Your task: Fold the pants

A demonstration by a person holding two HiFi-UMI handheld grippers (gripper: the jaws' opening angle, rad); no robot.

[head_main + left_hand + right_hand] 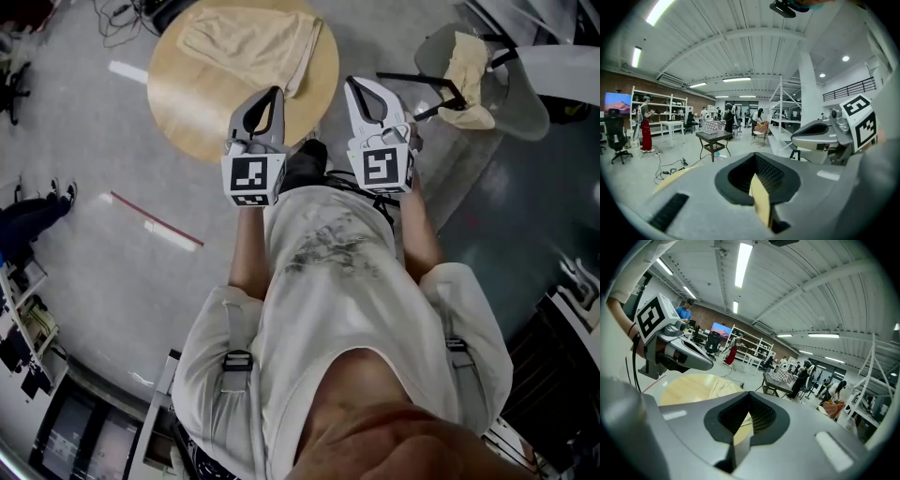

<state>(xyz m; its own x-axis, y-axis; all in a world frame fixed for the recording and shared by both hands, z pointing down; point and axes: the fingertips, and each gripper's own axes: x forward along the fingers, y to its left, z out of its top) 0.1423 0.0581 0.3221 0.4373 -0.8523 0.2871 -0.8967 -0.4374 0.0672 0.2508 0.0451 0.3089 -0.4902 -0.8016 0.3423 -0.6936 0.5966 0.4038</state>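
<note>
Pants: beige cloth pants [251,45] lie folded on the round pale wooden surface [183,103].
Left gripper [273,96]: clenched, empty, near the surface's edge.
Right gripper [353,86]: clenched, empty.

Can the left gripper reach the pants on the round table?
Probably yes. Nothing stands between the left gripper and the pants, which lie in the open on the table just ahead. Its jaws are shut, so they must open first.

No words, brands or numbers can be read; the only signs are black-and-white square markers, one on the cube [253,178] at the rear of the left gripper [276,94] and one on the cube [382,169] at the rear of the right gripper [352,84].
</note>
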